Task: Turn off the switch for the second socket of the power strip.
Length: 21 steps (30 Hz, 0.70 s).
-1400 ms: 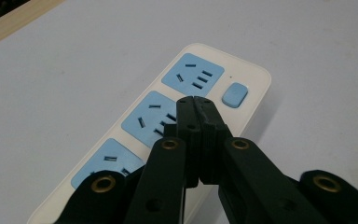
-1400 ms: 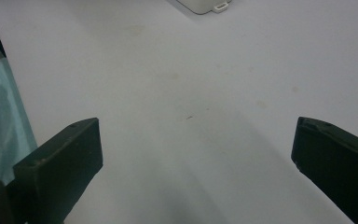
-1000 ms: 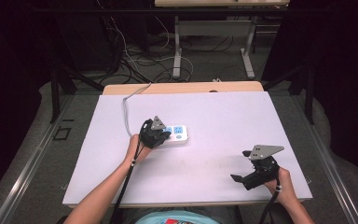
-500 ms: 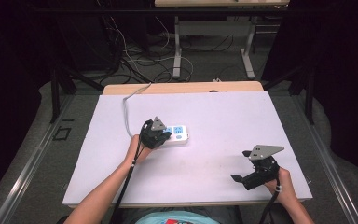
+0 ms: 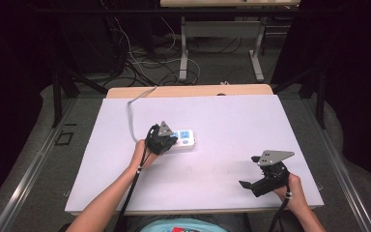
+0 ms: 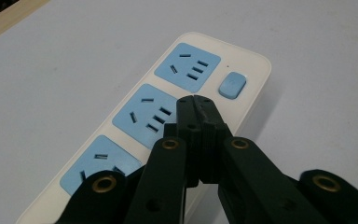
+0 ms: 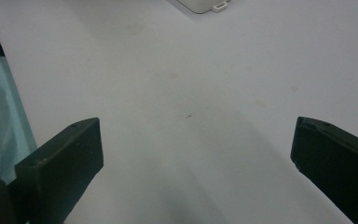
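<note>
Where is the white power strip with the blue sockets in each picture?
High view: the power strip lies left of the table's middle, right by the left tool.
Left gripper view: it runs from bottom left to upper right, under the closed jaws.
Right gripper view: a white corner at the top edge is probably its end, far off.
Shared landmark: the white table top.

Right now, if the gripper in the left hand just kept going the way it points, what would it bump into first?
The left gripper, jaws shut, points down at the power strip. It would probably meet the strip's top by the middle socket, short of the blue switch; the exact gap is unclear.
</note>
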{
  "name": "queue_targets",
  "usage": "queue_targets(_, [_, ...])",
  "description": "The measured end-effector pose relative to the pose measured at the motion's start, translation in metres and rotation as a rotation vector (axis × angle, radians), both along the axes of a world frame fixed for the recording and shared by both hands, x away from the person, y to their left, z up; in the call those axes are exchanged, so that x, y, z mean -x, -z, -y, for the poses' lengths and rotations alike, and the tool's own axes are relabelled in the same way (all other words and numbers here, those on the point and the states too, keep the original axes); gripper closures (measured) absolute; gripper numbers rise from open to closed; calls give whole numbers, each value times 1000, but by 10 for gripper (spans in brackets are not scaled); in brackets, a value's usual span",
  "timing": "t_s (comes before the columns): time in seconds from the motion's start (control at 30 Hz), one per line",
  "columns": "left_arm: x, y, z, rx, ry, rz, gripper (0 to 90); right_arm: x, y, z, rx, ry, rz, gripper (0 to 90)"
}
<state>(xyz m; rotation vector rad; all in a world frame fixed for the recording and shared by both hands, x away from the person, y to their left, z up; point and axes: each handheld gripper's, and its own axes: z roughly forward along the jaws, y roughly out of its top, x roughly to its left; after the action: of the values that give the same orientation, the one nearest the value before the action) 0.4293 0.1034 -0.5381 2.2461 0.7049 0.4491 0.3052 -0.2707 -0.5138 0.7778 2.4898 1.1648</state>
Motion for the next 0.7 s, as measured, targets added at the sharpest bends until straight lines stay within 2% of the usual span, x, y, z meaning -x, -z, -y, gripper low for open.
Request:
queue_targets(0.4, [0, 0, 1, 3, -11, 2, 900, 0, 1, -1, -3, -5, -1, 20])
queue_targets(0.7, [1, 0, 2, -13, -10, 1, 900, 0, 0, -1, 5, -8, -5, 21])
